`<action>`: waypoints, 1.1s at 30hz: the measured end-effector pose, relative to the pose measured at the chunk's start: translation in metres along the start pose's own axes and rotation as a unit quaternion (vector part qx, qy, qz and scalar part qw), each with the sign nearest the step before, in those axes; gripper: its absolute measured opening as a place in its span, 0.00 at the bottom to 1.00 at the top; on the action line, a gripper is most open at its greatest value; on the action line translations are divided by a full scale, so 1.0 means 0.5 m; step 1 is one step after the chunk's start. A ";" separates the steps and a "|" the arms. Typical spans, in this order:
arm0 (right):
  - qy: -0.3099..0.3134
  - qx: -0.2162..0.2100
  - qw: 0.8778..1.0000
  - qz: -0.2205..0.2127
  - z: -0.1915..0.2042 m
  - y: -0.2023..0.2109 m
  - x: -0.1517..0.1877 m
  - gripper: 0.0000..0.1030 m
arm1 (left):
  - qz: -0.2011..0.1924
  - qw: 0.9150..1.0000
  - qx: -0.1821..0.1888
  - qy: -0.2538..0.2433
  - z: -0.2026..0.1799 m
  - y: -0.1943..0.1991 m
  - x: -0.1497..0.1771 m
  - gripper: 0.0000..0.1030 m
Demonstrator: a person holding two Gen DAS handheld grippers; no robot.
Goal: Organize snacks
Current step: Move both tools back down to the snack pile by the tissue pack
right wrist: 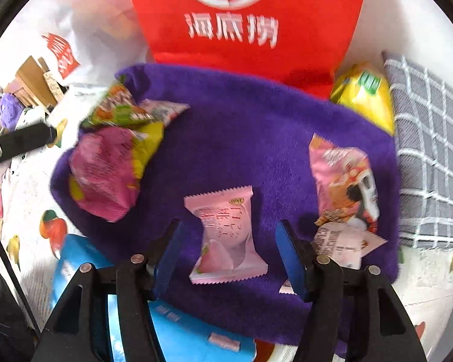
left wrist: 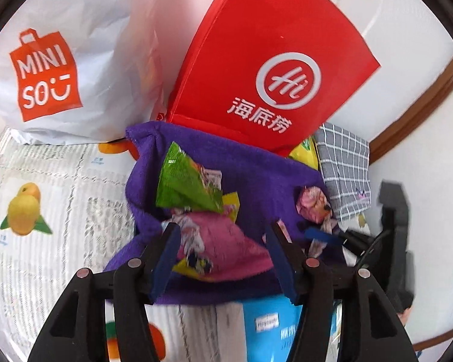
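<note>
- Right tool [right wrist: 228, 238] is held open, astride the pale pink snack packet [right wrist: 226, 235] at lower centre, unpinched.
- Left tool [left wrist: 222, 247] is seen open too.
- Packet is judged light, crinkly, slippery; its puffed middle is best gripped.

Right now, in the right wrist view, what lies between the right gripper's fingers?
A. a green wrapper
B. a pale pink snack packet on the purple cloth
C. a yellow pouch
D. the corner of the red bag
B: the pale pink snack packet lies flat on the purple cloth between the open fingers of the right gripper, which do not press on it.
</note>
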State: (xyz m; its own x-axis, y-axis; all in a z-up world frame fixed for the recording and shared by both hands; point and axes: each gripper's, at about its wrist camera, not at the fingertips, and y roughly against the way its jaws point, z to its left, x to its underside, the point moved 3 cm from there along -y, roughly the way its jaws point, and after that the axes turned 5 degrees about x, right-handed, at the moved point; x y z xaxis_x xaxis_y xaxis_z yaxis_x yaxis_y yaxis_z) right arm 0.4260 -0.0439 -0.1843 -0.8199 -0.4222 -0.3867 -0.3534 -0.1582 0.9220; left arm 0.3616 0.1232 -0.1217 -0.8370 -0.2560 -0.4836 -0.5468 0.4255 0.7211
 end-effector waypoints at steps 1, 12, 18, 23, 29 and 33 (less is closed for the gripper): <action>0.001 0.004 1.000 -0.012 -0.001 0.018 -0.003 0.61 | 0.000 1.000 -0.001 -0.001 -0.001 0.007 0.006 0.57; -0.039 0.027 0.992 -0.116 -0.011 0.182 0.076 0.61 | -0.021 0.999 -0.018 -0.030 -0.010 0.112 0.091 0.59; -0.066 0.003 0.994 -0.089 -0.011 0.217 0.182 0.60 | -0.019 0.999 -0.007 -0.027 -0.021 0.148 0.140 0.59; -0.091 -0.010 0.993 -0.070 0.005 0.217 0.264 0.60 | -0.013 1.000 0.001 -0.023 -0.023 0.167 0.190 0.59; -0.115 -0.005 0.991 -0.063 0.018 0.207 0.334 0.60 | -0.004 1.000 -0.005 -0.023 -0.017 0.181 0.244 0.59; -0.129 -0.006 0.990 -0.057 0.030 0.196 0.357 0.60 | -0.004 0.999 -0.023 -0.025 0.001 0.189 0.286 0.59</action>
State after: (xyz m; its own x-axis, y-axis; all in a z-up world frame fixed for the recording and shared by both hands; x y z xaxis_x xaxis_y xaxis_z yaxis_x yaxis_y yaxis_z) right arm 0.2382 -0.1213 -0.1635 -0.8633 -0.1593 -0.4789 -0.4460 -0.2031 0.8717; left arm 0.1903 0.1273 -0.1230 -0.8311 -0.2153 -0.5128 -0.5549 0.3838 0.7381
